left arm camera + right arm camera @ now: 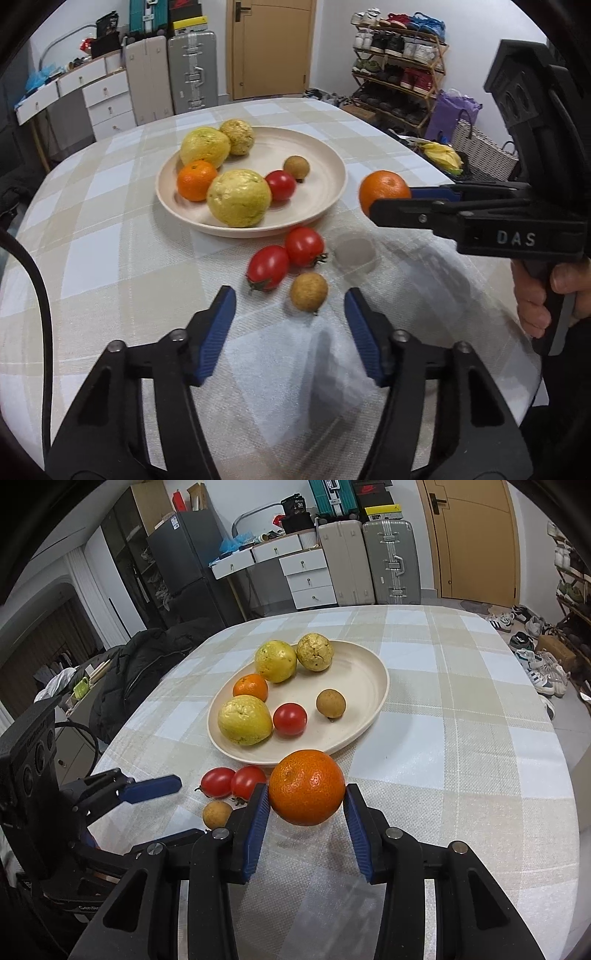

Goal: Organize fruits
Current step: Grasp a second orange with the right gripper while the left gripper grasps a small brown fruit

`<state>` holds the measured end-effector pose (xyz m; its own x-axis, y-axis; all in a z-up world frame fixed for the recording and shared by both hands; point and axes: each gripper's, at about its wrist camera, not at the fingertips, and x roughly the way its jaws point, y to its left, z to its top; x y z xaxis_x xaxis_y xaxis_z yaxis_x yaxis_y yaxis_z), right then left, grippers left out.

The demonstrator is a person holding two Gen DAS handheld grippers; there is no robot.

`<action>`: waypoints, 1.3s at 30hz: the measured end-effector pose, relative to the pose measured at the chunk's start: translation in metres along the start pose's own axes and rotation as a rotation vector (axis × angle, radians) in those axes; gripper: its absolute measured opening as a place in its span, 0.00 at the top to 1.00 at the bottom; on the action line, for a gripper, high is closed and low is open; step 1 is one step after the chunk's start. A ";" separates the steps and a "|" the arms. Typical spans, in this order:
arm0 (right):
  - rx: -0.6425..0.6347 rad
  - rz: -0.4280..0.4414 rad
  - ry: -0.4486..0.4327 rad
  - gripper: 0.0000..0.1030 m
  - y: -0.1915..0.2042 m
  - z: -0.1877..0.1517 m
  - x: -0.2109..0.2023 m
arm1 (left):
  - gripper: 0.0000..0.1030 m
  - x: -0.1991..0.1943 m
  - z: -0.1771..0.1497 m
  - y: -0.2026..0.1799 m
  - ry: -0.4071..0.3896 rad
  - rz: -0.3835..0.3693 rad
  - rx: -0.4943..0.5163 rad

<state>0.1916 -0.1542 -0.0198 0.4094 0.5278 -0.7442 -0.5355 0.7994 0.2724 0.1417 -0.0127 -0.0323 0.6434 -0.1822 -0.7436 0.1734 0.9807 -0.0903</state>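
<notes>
The right gripper [306,801] holds the orange [306,787] by its sides above the cloth; it could slip out and roll. The left gripper [290,306] stands half open, holding nothing, near 2 tomatoes [267,266].

Fruit count, table and plate

3 tomatoes [290,719], 2 oranges [306,787], 3 yellow guavas [244,720], 2 longans [331,703], 1 plate [369,686], 2 grippers [306,825].

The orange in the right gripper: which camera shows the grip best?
The right wrist view. There the orange sits centred between both blue pads of the right gripper, lifted off the tablecloth. The left wrist view shows it side-on, half hidden behind one finger, beside the plate.
</notes>
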 end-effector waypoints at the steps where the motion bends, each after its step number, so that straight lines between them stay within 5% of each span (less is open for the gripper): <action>1: 0.000 0.000 -0.001 0.59 0.000 0.000 0.000 | 0.52 0.000 -0.001 -0.001 0.003 -0.013 0.003; 5: 0.000 0.002 -0.004 0.59 0.001 0.000 -0.002 | 0.62 0.002 -0.003 -0.005 0.025 -0.049 0.014; 21: 0.007 -0.001 -0.011 0.59 -0.004 0.002 -0.004 | 0.63 0.019 -0.001 0.000 0.066 -0.072 -0.077; 28: 0.008 0.000 -0.013 0.59 -0.005 0.002 -0.004 | 0.80 0.024 0.003 -0.004 0.057 -0.067 -0.074; 39: 0.010 -0.001 -0.016 0.59 -0.007 0.001 -0.005 | 0.80 0.020 0.000 -0.003 0.042 -0.084 -0.068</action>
<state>0.1944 -0.1622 -0.0175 0.4214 0.5319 -0.7345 -0.5279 0.8024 0.2782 0.1544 -0.0196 -0.0469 0.5963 -0.2621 -0.7587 0.1732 0.9650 -0.1971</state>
